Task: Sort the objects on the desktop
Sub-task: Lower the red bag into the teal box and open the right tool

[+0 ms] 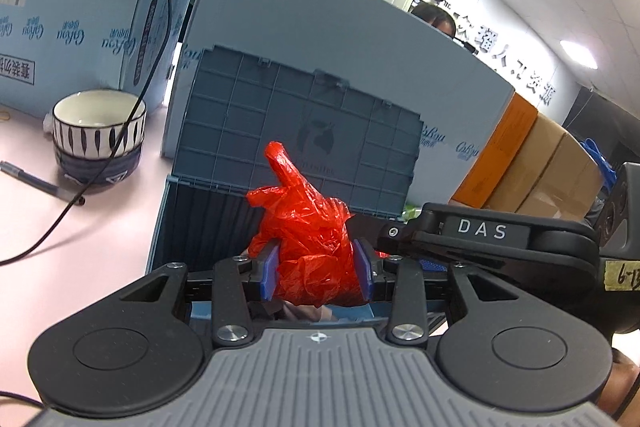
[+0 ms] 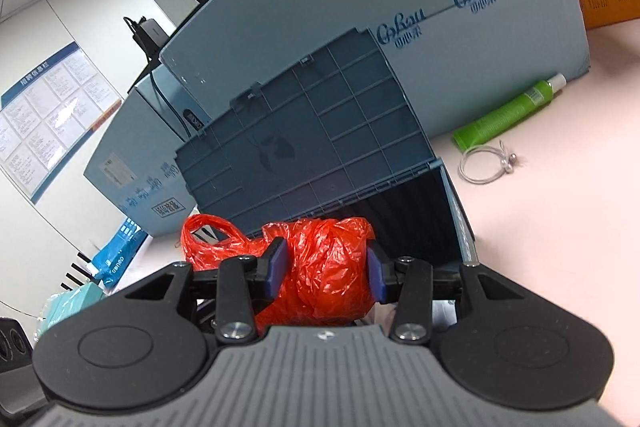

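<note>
Both grippers' jaws clamp the red bag (image 1: 308,239); only the right view shows a green tube (image 2: 508,115)

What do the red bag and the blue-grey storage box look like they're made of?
Red bag: thin, glossy plastic film, judging by its crinkles and translucent sheen. Storage box: rigid moulded plastic, matte, with a ribbed grid on its raised lid.
</note>
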`<state>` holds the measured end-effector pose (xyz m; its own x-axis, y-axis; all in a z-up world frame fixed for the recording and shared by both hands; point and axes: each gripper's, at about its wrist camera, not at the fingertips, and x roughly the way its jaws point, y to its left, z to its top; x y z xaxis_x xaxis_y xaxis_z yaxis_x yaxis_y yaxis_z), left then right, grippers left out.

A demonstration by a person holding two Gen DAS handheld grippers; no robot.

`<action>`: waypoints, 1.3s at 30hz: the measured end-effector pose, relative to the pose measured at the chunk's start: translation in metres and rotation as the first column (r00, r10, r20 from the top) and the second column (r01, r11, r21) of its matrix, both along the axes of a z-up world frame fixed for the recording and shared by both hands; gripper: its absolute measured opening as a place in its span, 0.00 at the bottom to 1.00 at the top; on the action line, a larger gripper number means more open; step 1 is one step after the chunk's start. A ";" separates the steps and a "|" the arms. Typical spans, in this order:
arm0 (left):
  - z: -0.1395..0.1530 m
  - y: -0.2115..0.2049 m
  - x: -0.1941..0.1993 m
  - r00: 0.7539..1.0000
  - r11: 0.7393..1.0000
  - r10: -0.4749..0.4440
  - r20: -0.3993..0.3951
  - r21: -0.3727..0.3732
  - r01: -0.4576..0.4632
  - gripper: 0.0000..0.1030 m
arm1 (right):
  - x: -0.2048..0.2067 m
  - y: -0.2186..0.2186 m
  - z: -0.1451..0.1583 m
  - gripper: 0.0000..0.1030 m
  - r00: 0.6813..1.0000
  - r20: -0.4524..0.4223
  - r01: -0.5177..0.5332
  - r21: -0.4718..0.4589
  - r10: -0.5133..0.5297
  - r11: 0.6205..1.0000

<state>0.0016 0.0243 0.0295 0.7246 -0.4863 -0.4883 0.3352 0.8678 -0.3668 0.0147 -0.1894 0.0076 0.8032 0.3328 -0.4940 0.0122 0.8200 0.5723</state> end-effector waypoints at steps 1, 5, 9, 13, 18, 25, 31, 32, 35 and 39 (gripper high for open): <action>-0.001 0.000 0.000 1.000 1.000 0.001 -0.003 0.002 -0.001 0.32 | 0.000 0.000 -0.001 0.45 1.000 -0.001 -0.001 0.001 0.001 1.000; -0.003 0.000 0.001 1.000 1.000 0.003 -0.008 0.008 -0.003 0.32 | 0.000 0.000 -0.001 0.46 1.000 0.002 -0.006 -0.003 0.006 1.000; -0.004 0.000 0.002 1.000 1.000 0.004 -0.015 0.014 -0.004 0.32 | 0.001 0.000 -0.001 0.50 1.000 0.006 -0.010 -0.008 0.011 1.000; -0.004 -0.001 0.002 1.000 1.000 0.008 -0.019 0.023 -0.008 0.39 | 0.000 -0.002 -0.003 0.69 1.000 -0.003 -0.004 0.001 0.004 1.000; -0.002 -0.001 -0.003 1.000 0.999 0.025 -0.007 0.036 -0.025 0.54 | -0.003 -0.005 -0.003 0.69 1.000 -0.003 0.012 0.015 -0.012 1.000; 0.001 0.000 -0.012 0.999 0.998 0.043 -0.007 0.039 -0.043 0.64 | -0.010 -0.004 0.001 0.69 1.000 0.027 -0.007 0.035 0.006 0.999; 0.004 -0.001 -0.020 0.998 0.997 0.061 0.004 0.049 -0.061 0.75 | -0.017 -0.003 0.007 0.72 0.998 0.057 -0.008 0.023 0.007 1.000; 0.005 -0.002 -0.021 0.998 0.997 0.067 0.004 0.049 -0.067 0.75 | -0.018 -0.003 0.008 0.72 0.998 0.061 -0.008 0.018 0.007 1.000; 0.007 -0.002 -0.023 0.997 0.996 0.079 0.003 0.050 -0.079 0.80 | -0.022 -0.003 0.011 0.74 0.997 0.077 -0.006 0.004 0.006 1.000; 0.008 -0.005 -0.025 0.996 0.995 0.090 0.000 0.051 -0.090 0.83 | -0.028 -0.005 0.015 0.83 0.994 0.110 0.007 -0.015 -0.005 1.000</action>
<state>-0.0231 0.0196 0.0376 0.7632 -0.3936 -0.5125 0.2542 0.9120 -0.3220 -0.0136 -0.1940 0.0231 0.8547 0.3210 -0.4080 -0.0451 0.8289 0.5576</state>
